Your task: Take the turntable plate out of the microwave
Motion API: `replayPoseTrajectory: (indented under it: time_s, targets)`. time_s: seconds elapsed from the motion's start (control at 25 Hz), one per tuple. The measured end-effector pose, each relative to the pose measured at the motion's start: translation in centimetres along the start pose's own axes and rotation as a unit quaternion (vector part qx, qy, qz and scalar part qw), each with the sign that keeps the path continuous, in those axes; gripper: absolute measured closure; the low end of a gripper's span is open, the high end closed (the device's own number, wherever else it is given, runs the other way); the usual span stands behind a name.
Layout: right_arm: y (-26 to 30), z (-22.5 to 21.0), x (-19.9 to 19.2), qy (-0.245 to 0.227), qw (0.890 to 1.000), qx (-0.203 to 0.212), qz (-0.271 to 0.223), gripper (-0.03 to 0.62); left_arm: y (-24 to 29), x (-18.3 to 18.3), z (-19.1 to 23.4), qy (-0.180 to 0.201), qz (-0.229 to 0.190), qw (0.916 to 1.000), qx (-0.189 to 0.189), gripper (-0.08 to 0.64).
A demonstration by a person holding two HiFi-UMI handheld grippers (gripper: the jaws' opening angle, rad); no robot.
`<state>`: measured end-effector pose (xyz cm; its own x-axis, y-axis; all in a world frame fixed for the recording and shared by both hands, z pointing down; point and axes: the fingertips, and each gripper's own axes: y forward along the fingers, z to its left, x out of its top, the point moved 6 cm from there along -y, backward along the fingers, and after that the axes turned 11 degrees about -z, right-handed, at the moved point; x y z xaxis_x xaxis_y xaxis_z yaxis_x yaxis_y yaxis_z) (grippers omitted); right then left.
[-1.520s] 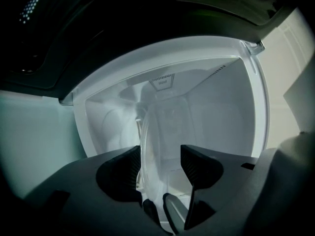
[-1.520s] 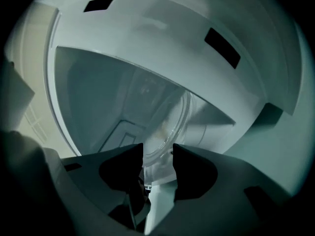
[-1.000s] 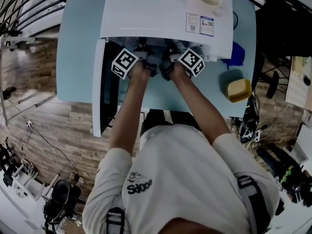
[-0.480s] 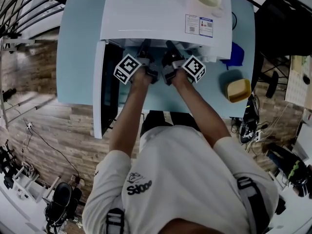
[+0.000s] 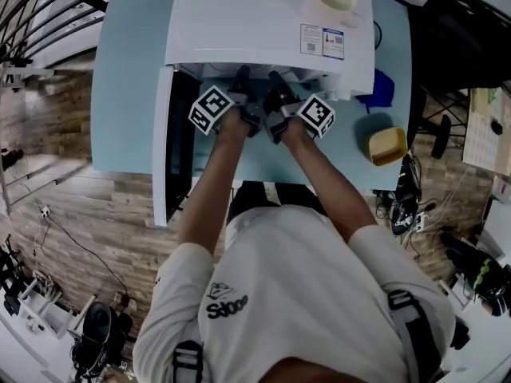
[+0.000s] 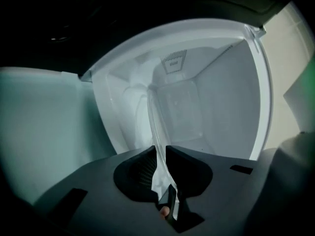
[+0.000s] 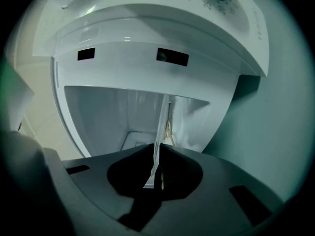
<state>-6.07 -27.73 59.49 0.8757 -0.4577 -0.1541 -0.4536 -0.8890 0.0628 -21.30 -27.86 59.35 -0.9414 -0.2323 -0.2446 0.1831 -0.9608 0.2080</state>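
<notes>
GRIP: left hand-held gripper (image 6: pixel 158 154) jaws just closing, pinching turntable plate (image 6: pixel 153 124) rim; right hand-held gripper (image 7: pixel 156 151) pinching same rim | PLATE: ahead of both, inside microwave (image 5: pixel 239 22) | RISK: thin-edge hold, likely slipping or tipping of slick glass, knocking cavity sill on pull-out

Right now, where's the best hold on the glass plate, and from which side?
Its near rim, coming level through the open front of the microwave. The plate is thin and flat, so its edge slots between the jaws. The left gripper and right gripper have just been closing on that rim, side by side.
</notes>
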Motion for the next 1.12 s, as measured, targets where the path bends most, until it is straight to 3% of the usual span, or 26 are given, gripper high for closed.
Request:
replayPoseTrajectory:
  time_s: [0.36, 0.52, 0.6, 0.64, 0.72, 0.8, 0.92, 1.04, 1.12]
  targets:
    - [-3.3, 0.2, -1.9, 0.021, 1.000, 0.005, 0.014, 0.564, -2.9, -0.3, 1.1, -0.020, -0.016, 0.9994, -0.023, 0.492]
    - [-4.5, 1.1, -2.3, 0.006, 1.000, 0.018, 0.025, 0.578, -2.2, 0.3, 1.5, -0.042, -0.024, 0.9982, -0.035, 0.420]
    - [-5.0, 2.5, -2.6, -0.010, 0.998, 0.050, 0.035, 0.589, -1.8, 0.5, 1.9, -0.052, -0.024, 0.9977, -0.038, 0.416]
    - [-5.0, 3.4, -2.8, -0.017, 0.997, 0.067, 0.040, 0.588, -1.6, 0.6, 2.3, -0.058, -0.026, 0.9973, -0.035, 0.357]
    - [-4.6, 4.9, -3.0, -0.029, 0.995, 0.085, 0.045, 0.589, -1.4, 0.7, 3.2, -0.067, -0.031, 0.9967, -0.034, 0.510]
    - [-4.3, 5.9, -2.9, -0.042, 0.995, 0.085, 0.040, 0.589, -1.5, 0.5, 3.5, -0.070, -0.032, 0.9962, -0.042, 0.509]
    - [-4.8, 5.4, -2.0, -0.073, 0.996, 0.055, 0.008, 0.588, -1.7, 0.2, 3.1, -0.072, -0.028, 0.9948, -0.067, 0.515]
    - [-6.4, 2.2, -1.2, -0.082, 0.996, -0.015, -0.034, 0.586, -2.8, 0.0, 2.7, -0.067, -0.016, 0.9943, -0.081, 0.518]
    - [-7.1, 0.1, -1.1, -0.084, 0.994, -0.058, -0.048, 0.481, -3.8, -0.1, 2.6, -0.066, -0.006, 0.9944, -0.083, 0.518]
